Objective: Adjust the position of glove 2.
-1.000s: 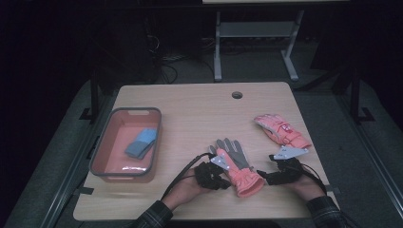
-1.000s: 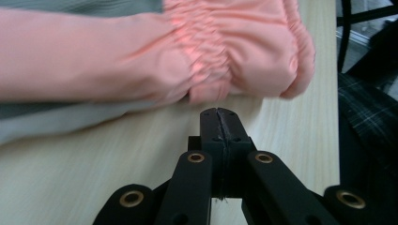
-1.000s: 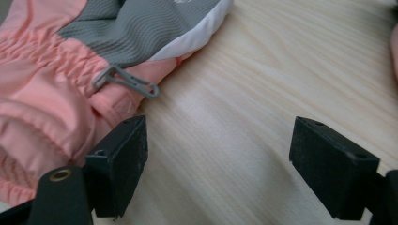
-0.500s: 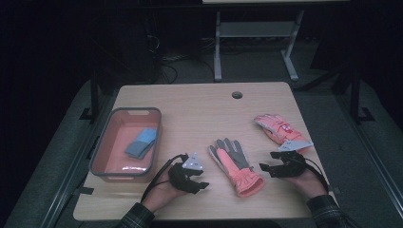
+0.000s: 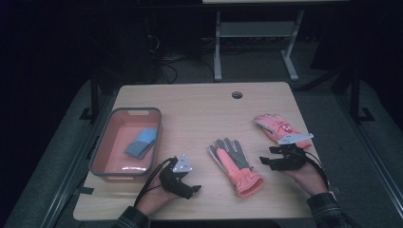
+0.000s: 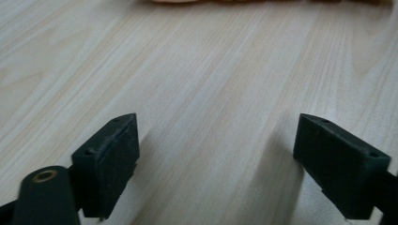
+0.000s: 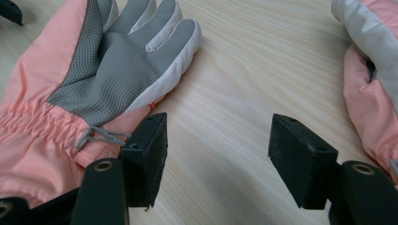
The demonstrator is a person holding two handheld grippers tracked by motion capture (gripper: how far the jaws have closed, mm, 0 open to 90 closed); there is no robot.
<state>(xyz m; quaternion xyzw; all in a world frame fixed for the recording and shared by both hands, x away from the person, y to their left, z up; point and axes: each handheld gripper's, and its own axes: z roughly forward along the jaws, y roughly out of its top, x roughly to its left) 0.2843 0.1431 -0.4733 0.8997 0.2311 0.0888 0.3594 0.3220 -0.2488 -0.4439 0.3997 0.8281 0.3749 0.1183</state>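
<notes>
Two pink winter gloves lay on the pale wooden table (image 5: 199, 114), and the palm-up pink glove with the grey gripping palm (image 5: 234, 164) at the middle served as the landmark. Far to its left stood the pink plastic bin with a grey rim (image 5: 102, 147), holding folded blue cloth (image 5: 141, 142). Nearer on that side, just left of the glove and apart from it, rested the left gripper (image 5: 188, 187), its jaws spread wide over bare wood and holding nothing. Right of the glove, the right gripper (image 5: 266, 161) lay released too, jaws parted on the tabletop, one jaw just beside the glove's cuff. Farther right lay the second pink glove with a white patch (image 5: 275, 127), its print too small to read. Judging by this, the work was between grasps; the next move probably called for closing one gripper on the middle glove's cuff and carrying it toward the bin.
</notes>
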